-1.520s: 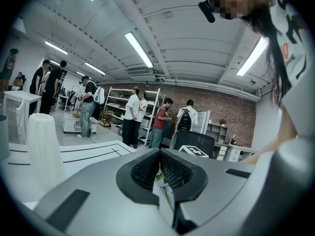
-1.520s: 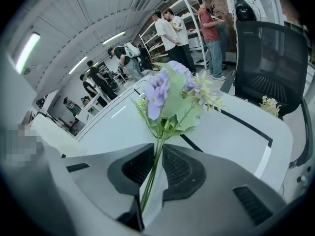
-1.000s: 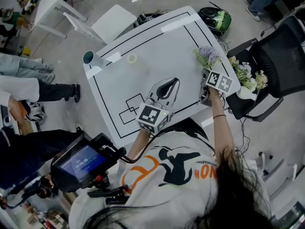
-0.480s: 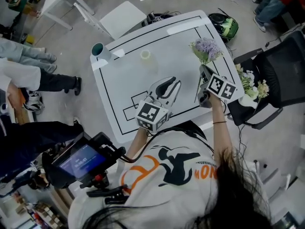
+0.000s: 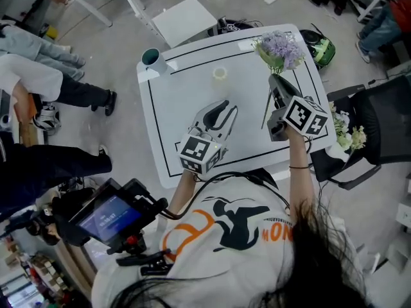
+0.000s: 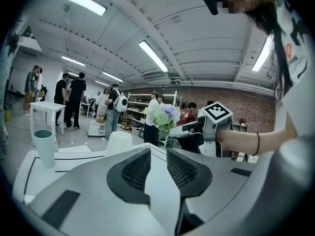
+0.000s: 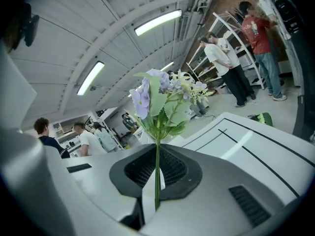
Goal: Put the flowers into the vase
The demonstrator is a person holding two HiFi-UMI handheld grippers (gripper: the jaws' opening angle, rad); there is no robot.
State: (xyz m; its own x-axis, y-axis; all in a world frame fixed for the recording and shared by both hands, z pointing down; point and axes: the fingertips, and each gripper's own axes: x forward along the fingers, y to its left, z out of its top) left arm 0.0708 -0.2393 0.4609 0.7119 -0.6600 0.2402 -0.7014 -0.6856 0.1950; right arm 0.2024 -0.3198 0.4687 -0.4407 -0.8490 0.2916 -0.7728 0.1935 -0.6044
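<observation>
One bunch of flowers (image 5: 280,47), lilac heads over green leaves, stands upright in your right gripper (image 5: 275,82). Its jaws are clenched on the thin green stem, and the blooms rise past the jaw tips. You hold the bunch above the far right part of the white table (image 5: 186,101), clear of the surface.

The vase (image 5: 152,58), a teal cylinder, stands upright at the table's far left corner, well apart from the flowers. A small pale ring (image 5: 220,73) lies on the table between the vase and the bunch, near the far edge.

Your left gripper (image 5: 223,110) hangs over the near middle of the table, pointing toward the far side. Its jaws are released and have just been opening, with a clear gap and nothing between them.

Black lines mark a large rectangle on the tabletop, with smaller squares at the near left. A second bunch (image 5: 345,132) of pale flowers lies on a black chair (image 5: 385,124) just right of the table. Several people (image 5: 45,85) stand on the floor to the left.
</observation>
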